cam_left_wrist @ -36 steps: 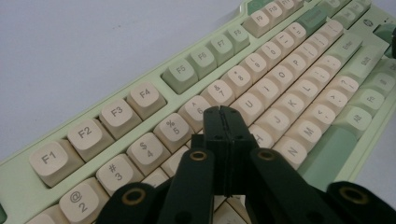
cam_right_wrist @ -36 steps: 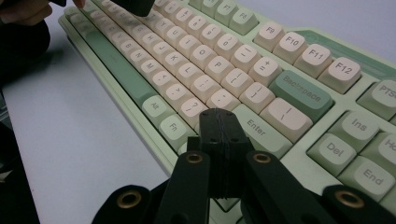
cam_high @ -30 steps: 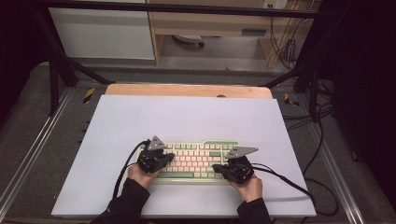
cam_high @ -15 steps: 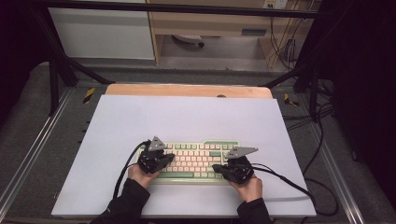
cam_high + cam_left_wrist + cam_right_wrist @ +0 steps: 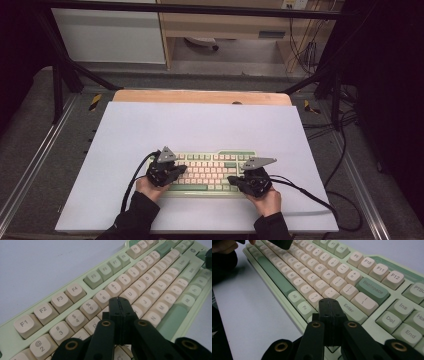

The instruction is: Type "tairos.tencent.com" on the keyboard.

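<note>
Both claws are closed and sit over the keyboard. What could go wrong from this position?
1. The shut left claw is wider than one cream keycap on the pale green keyboard, so it might press two neighbouring keys together.
2. The shut right claw hovers near the Enter key and the keyboard's front edge; pressing there may tip or slide the keyboard on the smooth white mat.

No change observed

Across the interval, nothing in the high view has shifted position, attitude or contact; there is no movement to report.
</note>
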Tool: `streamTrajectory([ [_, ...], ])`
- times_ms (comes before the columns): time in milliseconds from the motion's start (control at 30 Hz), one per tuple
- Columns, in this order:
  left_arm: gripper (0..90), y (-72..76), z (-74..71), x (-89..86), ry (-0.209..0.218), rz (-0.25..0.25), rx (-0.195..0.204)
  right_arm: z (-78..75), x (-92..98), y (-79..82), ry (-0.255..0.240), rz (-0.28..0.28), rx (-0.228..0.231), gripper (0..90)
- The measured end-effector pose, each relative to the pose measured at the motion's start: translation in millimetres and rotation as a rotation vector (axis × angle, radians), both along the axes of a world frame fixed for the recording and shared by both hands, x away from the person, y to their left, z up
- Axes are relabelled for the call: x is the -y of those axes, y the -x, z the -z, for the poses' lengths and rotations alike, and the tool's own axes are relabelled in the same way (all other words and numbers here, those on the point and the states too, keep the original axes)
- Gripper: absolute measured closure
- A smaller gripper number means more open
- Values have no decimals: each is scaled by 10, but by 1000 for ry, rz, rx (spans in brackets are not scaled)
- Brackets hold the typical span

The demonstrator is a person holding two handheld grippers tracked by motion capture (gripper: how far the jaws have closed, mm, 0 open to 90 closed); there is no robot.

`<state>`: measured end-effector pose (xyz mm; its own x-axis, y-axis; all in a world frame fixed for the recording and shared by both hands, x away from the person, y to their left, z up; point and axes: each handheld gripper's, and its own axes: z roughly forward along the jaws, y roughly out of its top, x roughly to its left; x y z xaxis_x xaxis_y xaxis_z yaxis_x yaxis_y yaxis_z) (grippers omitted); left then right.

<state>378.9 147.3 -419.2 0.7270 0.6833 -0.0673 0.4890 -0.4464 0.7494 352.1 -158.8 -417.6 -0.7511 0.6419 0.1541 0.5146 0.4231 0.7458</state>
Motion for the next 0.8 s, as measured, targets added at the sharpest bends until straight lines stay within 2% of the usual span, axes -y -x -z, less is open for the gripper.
streamTrajectory([
  [367, 896, 60, -49, -87, 8, 4, 7, -4, 2, 2, 4, 2, 1, 900],
  [800, 896, 91, -46, -257, 4, -24, 7, 1, -3, 5, 2, 3, -3, 900],
])
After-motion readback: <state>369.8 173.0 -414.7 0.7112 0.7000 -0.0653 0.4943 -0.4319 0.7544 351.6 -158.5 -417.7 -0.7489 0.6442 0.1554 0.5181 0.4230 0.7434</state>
